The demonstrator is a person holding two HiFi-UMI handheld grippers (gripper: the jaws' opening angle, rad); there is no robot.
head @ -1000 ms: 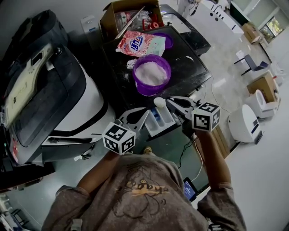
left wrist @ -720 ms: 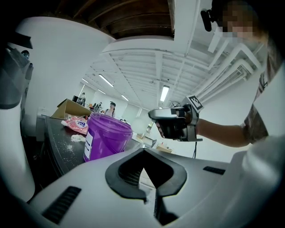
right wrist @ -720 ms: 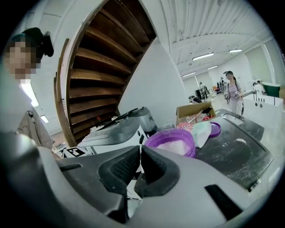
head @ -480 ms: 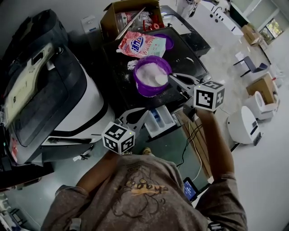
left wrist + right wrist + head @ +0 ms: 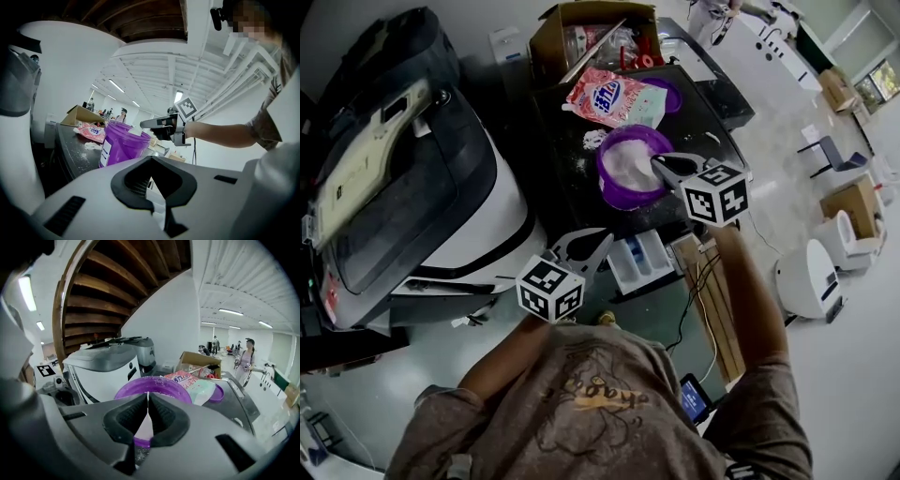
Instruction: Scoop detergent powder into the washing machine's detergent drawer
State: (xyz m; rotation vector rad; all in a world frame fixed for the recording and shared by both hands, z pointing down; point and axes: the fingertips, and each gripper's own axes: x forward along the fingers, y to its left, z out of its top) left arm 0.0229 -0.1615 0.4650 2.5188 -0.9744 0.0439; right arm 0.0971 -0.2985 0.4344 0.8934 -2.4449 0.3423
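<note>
The purple tub [image 5: 617, 190] of white powder stands on the black tabletop; it also shows as the purple tub [image 5: 119, 145] and the purple tub [image 5: 154, 383]. My right gripper [image 5: 662, 166] is over its right rim, shut on the handle of a white scoop [image 5: 134, 131] that dips into the powder. The scoop's handle [image 5: 145, 425] shows between the pads. The white detergent drawer [image 5: 642, 265] stands pulled out below the table edge. At its left corner my left gripper [image 5: 602, 236] is shut, with a white edge, apparently the drawer's, between the jaws of the left gripper [image 5: 151, 176].
The washing machine [image 5: 441, 187] fills the left. A pink detergent bag [image 5: 614, 98], a purple lid [image 5: 672, 92] and a cardboard box [image 5: 581, 28] lie behind the tub. Spilled powder dusts the tabletop [image 5: 572, 159]. A wooden board [image 5: 712, 309] leans at the right.
My right gripper carried the scoop from above the drawer up and back to the purple tub. The left gripper stayed at the drawer.
</note>
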